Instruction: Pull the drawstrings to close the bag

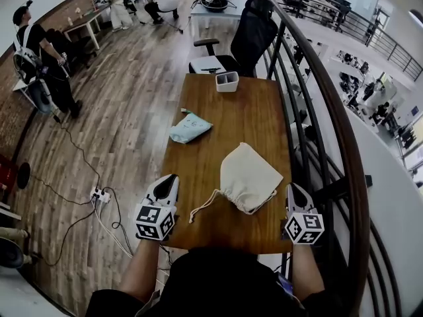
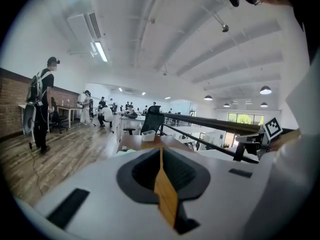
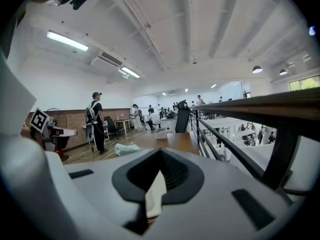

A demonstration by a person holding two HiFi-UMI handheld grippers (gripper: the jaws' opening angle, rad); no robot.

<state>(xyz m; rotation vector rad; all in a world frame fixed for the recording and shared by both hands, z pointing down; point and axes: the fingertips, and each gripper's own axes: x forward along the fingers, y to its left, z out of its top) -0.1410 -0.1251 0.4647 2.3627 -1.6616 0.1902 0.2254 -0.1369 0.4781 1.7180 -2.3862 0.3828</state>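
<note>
The cream cloth drawstring bag (image 1: 248, 177) lay on the brown wooden counter (image 1: 231, 117), between the left tool (image 1: 169, 182) and the right tool (image 1: 293, 190), both clenched shut on nothing.

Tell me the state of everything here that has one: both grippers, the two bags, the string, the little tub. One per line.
Left gripper: jaws shut, empty.
Right gripper: jaws shut, empty.
Cream bag: lying flat on the table, mouth looks gathered, held by neither gripper.
Drawstring: slack, loose on the table.
Teal pouch: lying flat, untouched.
White tub: upright, at the table's far end.
</note>
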